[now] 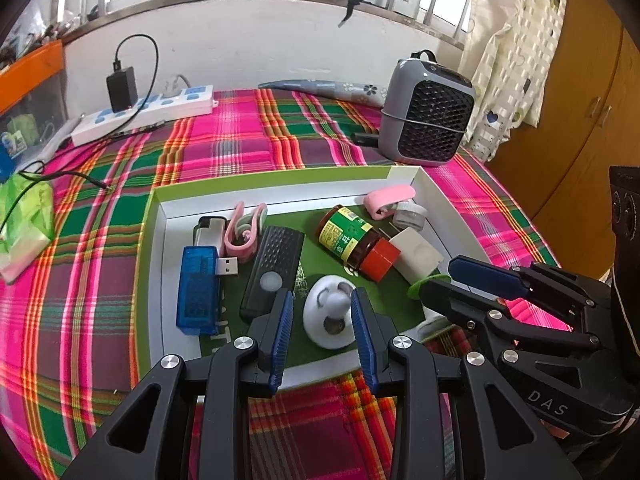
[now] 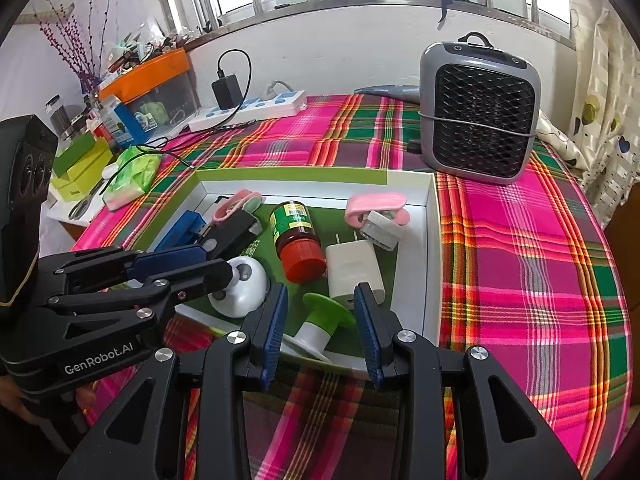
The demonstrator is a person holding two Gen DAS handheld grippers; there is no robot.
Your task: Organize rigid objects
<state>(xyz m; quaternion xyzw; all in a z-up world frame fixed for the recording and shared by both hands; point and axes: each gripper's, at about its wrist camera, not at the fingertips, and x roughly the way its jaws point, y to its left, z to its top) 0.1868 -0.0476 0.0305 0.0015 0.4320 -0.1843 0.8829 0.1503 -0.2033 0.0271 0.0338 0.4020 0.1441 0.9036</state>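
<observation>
A green-and-white tray [image 1: 160,240] [image 2: 430,240] on the plaid cloth holds the small objects. My left gripper [image 1: 321,306] [image 2: 218,262] is open around a white round gadget [image 1: 326,320] [image 2: 240,284]; its right pad is close to it and a gap shows at the left pad. My right gripper [image 2: 320,300] [image 1: 438,278] is open at the tray's near corner, with a green-topped white stopper [image 2: 326,314] [image 1: 426,284] between its tips. Also in the tray are a red-capped brown bottle [image 1: 352,240] [image 2: 296,232], a white charger [image 2: 354,268], a blue USB device [image 1: 198,288] and a black remote [image 1: 274,268].
A grey fan heater [image 1: 428,112] [image 2: 480,116] stands behind the tray. At the back left lies a power strip [image 1: 148,112] with a black adapter and cables. A green tissue pack [image 1: 24,224] sits at the left edge. A wooden cupboard [image 1: 580,120] is on the right.
</observation>
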